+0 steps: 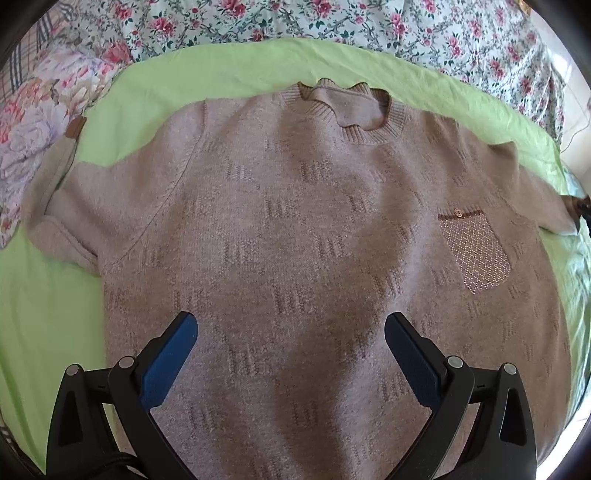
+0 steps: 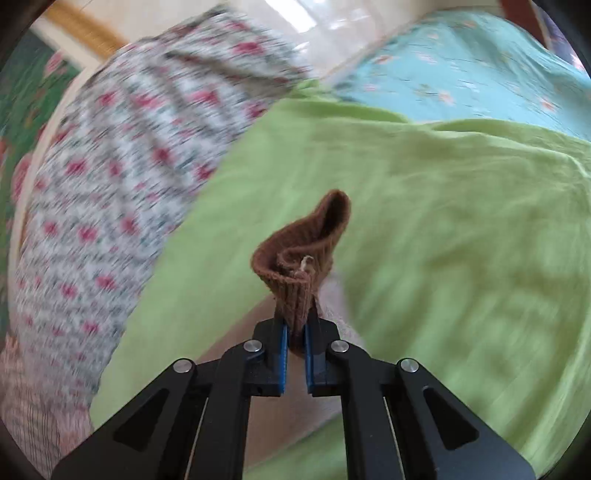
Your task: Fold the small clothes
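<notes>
A beige knit sweater (image 1: pixel 295 229) lies flat, front up, on a green sheet (image 1: pixel 229 70), with its ribbed collar (image 1: pixel 347 107) at the far side and a dotted chest pocket (image 1: pixel 476 254) at the right. My left gripper (image 1: pixel 291 328) is open and empty above the sweater's lower body. My right gripper (image 2: pixel 295 332) is shut on the brown ribbed sleeve cuff (image 2: pixel 306 254) and holds it above the green sheet (image 2: pixel 443 221). That cuff shows at the far right edge of the left wrist view (image 1: pixel 576 205). The left sleeve (image 1: pixel 55 184) lies bent back at the left.
Floral bedding (image 1: pixel 332 26) lies beyond the green sheet and at the left (image 1: pixel 33 129). In the right wrist view, blurred floral cloth (image 2: pixel 122 177) is at the left and a light blue floral cloth (image 2: pixel 461 74) is at the top right.
</notes>
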The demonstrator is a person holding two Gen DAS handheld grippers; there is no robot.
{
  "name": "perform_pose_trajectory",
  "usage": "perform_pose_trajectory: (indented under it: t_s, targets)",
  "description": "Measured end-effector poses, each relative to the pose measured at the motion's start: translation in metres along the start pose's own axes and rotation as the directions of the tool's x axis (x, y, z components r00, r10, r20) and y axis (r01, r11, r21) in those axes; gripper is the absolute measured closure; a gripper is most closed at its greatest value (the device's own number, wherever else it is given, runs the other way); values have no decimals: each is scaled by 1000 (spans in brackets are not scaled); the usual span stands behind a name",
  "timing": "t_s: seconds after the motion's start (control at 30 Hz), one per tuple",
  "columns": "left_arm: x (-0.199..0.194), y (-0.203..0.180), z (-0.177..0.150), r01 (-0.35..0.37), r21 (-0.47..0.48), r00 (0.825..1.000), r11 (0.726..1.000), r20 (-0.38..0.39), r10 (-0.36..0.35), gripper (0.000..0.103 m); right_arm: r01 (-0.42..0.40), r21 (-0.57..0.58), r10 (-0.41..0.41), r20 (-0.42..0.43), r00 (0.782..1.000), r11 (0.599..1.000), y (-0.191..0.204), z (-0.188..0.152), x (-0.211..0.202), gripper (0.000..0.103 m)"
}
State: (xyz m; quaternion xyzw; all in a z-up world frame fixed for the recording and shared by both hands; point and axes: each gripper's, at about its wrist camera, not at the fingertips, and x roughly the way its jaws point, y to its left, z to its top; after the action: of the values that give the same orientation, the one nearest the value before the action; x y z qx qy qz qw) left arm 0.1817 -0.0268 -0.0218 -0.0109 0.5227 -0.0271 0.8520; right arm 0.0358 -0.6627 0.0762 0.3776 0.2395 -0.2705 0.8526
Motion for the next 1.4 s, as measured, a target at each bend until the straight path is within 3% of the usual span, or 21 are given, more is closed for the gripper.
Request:
perform_pose_trajectory:
  t_s: [0.1, 0.17, 0.33, 0.43, 0.47, 0.63, 0.77, 0.8, 0.83, 0.9, 0.93, 1.13, 1.17, 1.23, 1.27, 1.3, 1.4]
  targets:
    - [-6, 4, -2, 23, -4, 1000, 1000, 20, -23, 1, -123, -88, 114, -98, 989, 989, 63, -39, 2, 95]
    - [-10, 8, -4, 39, -6, 999, 999, 37, -39, 1, -219, -121, 196, -175, 965, 968, 106, -72, 6, 95]
    - [-16, 17, -5, 97, -15, 993, 995, 62, -96, 1, -431, -104, 356, -413, 839, 896, 203, -165, 37, 95]
    - [-21, 26, -6, 130, -23, 988, 991, 89, -128, 1, -501, -97, 387, -518, 763, 860, 254, -222, 57, 95]
    - [-21, 28, -5, 139, -26, 986, 990, 92, -136, 1, -524, -78, 398, -560, 727, 848, 271, -243, 66, 95]
    - [-20, 40, -2, 202, -43, 974, 978, 112, -196, 1, -577, -52, 399, -672, 624, 815, 320, -310, 95, 95]
    - [-12, 46, 3, 252, -55, 962, 966, 125, -244, 1, -580, -52, 365, -730, 577, 813, 323, -339, 109, 91]
    - [-8, 46, 5, 260, -61, 960, 964, 122, -252, 1, -574, -49, 355, -742, 569, 817, 324, -343, 112, 86]
    - [-1, 45, 8, 271, -67, 958, 960, 115, -262, 1, -567, -44, 346, -753, 560, 822, 323, -346, 115, 71]
    - [13, 44, 16, 293, -78, 954, 953, 97, -285, 1, -572, -41, 358, -744, 565, 819, 322, -344, 109, 53]
    - [21, 42, 20, 304, -86, 951, 949, 86, -297, 1, -579, -41, 368, -734, 570, 815, 320, -341, 105, 49]
    - [55, 32, 56, 350, -122, 935, 929, 110, -337, 3, -566, -73, 406, -621, 670, 821, 288, -302, 58, 49]
    - [57, 33, 61, 355, -132, 932, 925, 127, -340, 8, -554, -77, 408, -596, 692, 829, 279, -294, 49, 49]
    - [60, 33, 69, 358, -139, 930, 923, 147, -338, 43, -530, -76, 409, -546, 731, 845, 261, -280, 33, 49]
    - [61, 34, 72, 368, -135, 926, 920, 142, -350, 79, -514, -78, 406, -520, 752, 854, 251, -273, 26, 49]
    - [61, 35, 73, 389, -131, 918, 912, 133, -373, 88, -500, -82, 401, -494, 771, 862, 242, -267, 20, 49]
    - [33, 43, 72, 364, -105, 919, 925, 204, -339, 91, -441, -123, 356, -421, 834, 889, 219, -247, 3, 49]
